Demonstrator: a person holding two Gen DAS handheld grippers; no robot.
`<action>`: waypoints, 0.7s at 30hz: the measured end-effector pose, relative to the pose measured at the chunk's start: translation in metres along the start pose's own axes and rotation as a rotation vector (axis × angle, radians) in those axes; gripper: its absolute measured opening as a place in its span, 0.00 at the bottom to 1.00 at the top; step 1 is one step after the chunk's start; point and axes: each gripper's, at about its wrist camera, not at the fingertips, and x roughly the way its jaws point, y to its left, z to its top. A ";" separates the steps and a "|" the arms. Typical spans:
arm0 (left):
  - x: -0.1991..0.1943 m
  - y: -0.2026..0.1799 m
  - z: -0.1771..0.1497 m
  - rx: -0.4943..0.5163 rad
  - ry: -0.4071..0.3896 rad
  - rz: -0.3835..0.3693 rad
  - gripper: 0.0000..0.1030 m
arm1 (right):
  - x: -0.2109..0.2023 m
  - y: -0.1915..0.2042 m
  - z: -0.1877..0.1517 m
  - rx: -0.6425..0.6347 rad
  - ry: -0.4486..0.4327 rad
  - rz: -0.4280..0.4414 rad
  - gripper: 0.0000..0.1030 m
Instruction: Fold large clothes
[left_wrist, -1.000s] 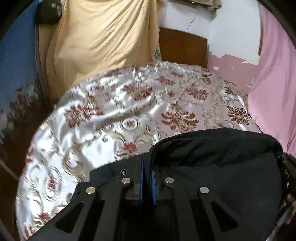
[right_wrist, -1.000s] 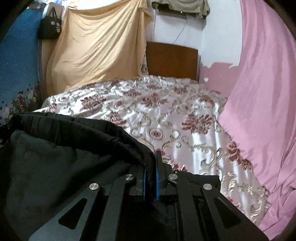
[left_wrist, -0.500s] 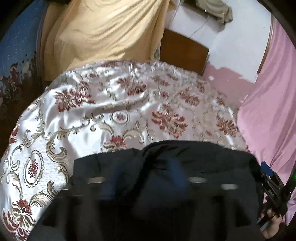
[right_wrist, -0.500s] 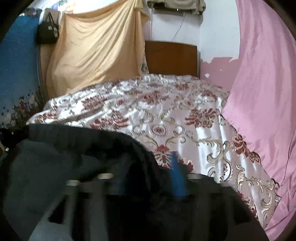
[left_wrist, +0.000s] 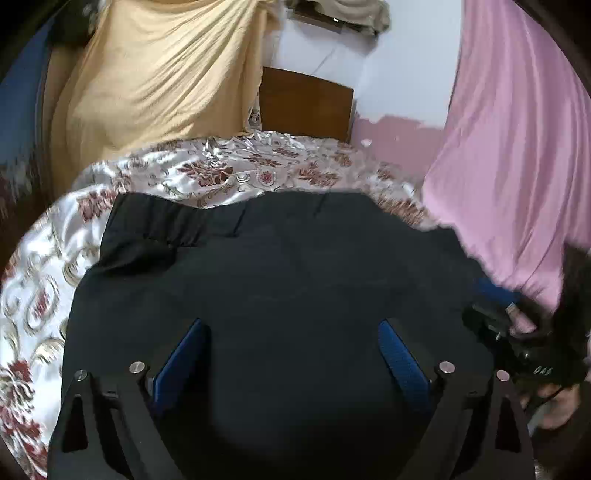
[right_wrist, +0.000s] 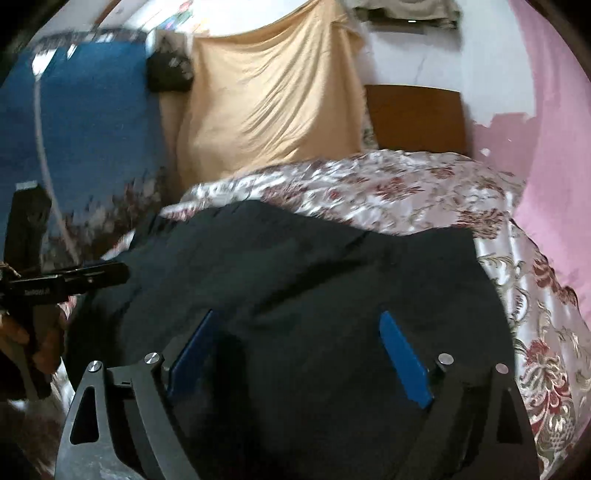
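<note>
Lying flat on floral bedspread: black garment. Hovering over garment, jaws just opening wide, gripping nothing: left gripper, right gripper. Hanging behind bedspread: yellow cloth.

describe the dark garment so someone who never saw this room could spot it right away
Start at the bed with its shiny cream-and-red flowered cover. On its near end lies the black garment, spread flat, a gathered waistband along its far edge. It is the only dark, plain cloth there.
</note>
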 end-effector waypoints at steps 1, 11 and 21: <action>0.005 -0.003 0.002 0.014 -0.005 0.017 0.94 | 0.004 0.003 0.000 -0.021 0.005 -0.016 0.84; 0.056 0.024 0.051 -0.097 0.044 0.145 0.96 | 0.064 -0.033 0.045 0.024 0.069 -0.173 0.84; 0.101 0.054 0.043 -0.185 0.117 0.102 1.00 | 0.118 -0.086 0.028 0.232 0.157 -0.141 0.85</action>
